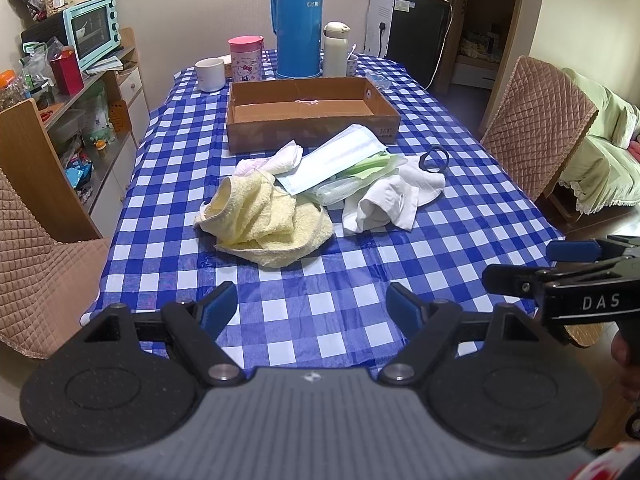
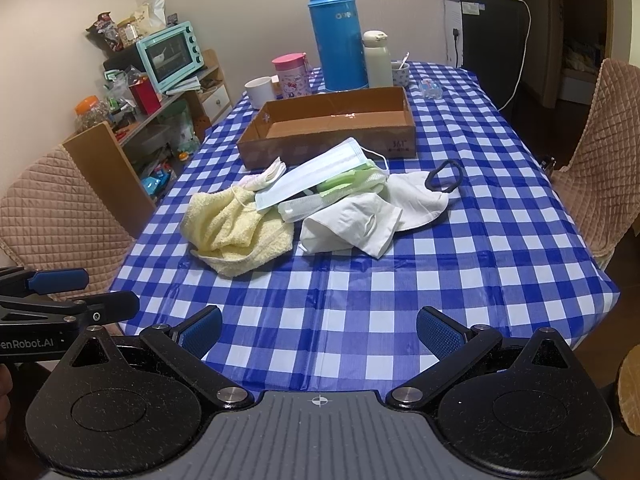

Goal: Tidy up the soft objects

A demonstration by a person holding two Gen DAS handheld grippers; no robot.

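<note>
A pile of soft things lies mid-table: a crumpled yellow towel (image 1: 264, 220) (image 2: 236, 228), a pale blue face mask (image 1: 336, 160) (image 2: 316, 174), a white cloth (image 1: 384, 204) (image 2: 352, 224), a small folded white cloth (image 1: 284, 158) and a green item in clear wrap (image 1: 360, 176). A black loop (image 1: 436, 158) (image 2: 446, 176) rests on the white cloth's far end. Behind the pile stands an empty shallow cardboard box (image 1: 312, 128) (image 2: 328, 144). My left gripper (image 1: 314, 304) and right gripper (image 2: 320, 324) both hover open over the near table edge, short of the pile, holding nothing.
The table wears a blue checked cloth (image 1: 320, 280). A blue thermos (image 1: 298, 24), pink cup (image 1: 245, 60), white mug (image 1: 210, 74) and white bottle (image 1: 336, 48) stand behind the box. Quilted chairs flank the table (image 1: 532, 120) (image 2: 60, 208). A cluttered shelf with an oven (image 1: 94, 30) stands at left.
</note>
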